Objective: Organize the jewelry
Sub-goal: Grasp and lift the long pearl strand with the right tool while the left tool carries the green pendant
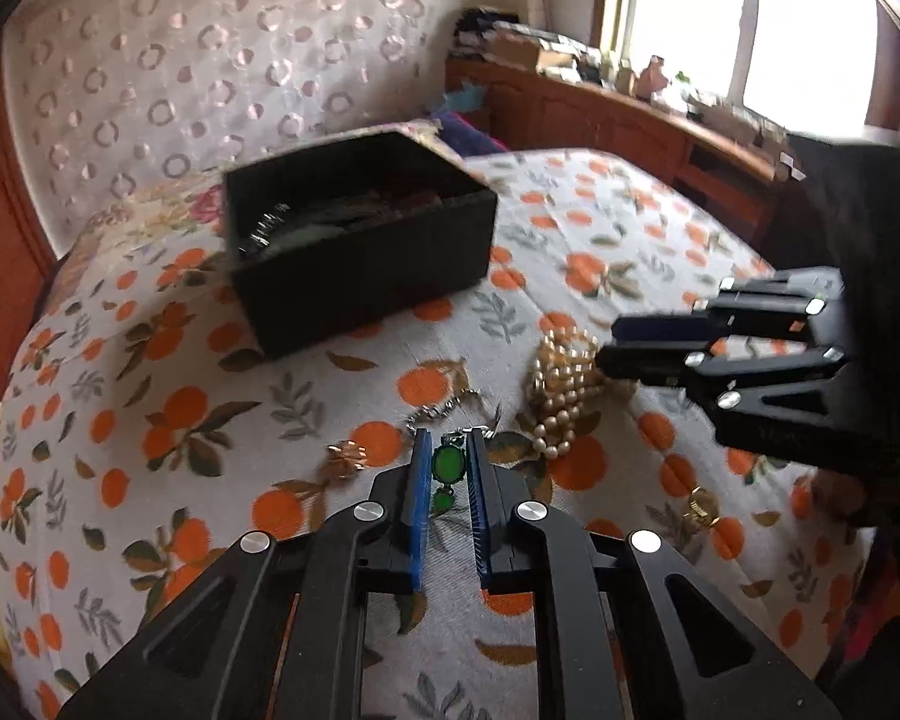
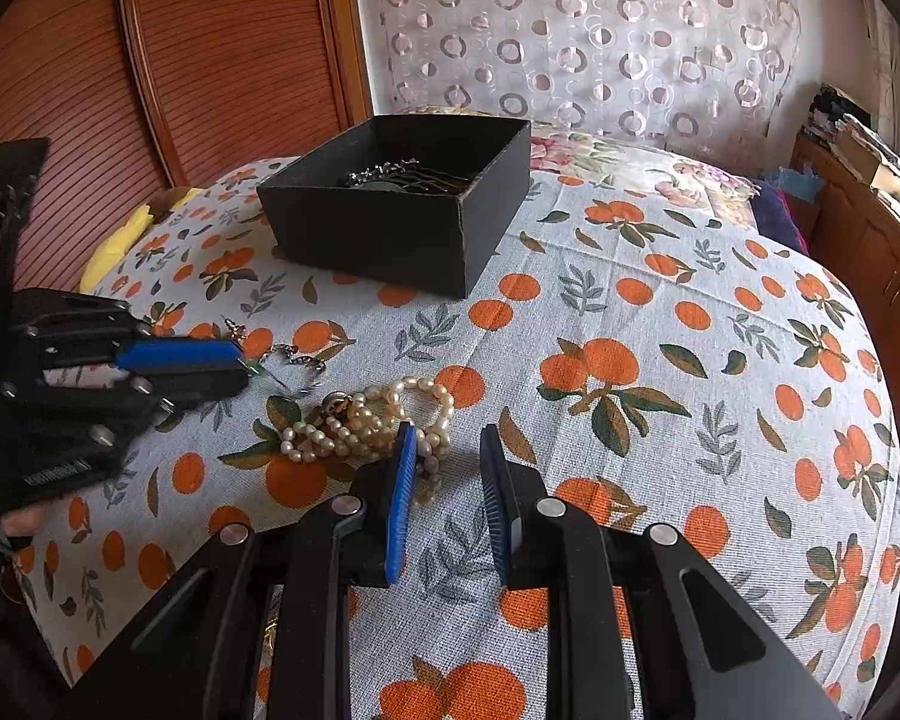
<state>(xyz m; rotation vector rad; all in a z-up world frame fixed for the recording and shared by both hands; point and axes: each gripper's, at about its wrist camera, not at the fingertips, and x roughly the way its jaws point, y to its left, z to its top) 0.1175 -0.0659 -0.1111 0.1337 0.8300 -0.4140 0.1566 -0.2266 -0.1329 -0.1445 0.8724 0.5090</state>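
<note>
My left gripper (image 1: 447, 468) clamps a green pendant (image 1: 447, 463); my right gripper (image 2: 448, 462) stands apart over the bedspread (image 2: 660, 300), beside the pearls (image 2: 360, 420).

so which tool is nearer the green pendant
Left. The left tool is shut on the green pendant; the right tool stands open off to the side by the pearl necklace.

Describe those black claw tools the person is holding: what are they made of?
Each gripper, left and right, looks like matte black plastic or metal: angular linked bars with cut-out slots, joined by round silver screws. Each finger carries a ribbed blue pad. A green light glows on the right one's body. No cables or sleeves show.
</note>
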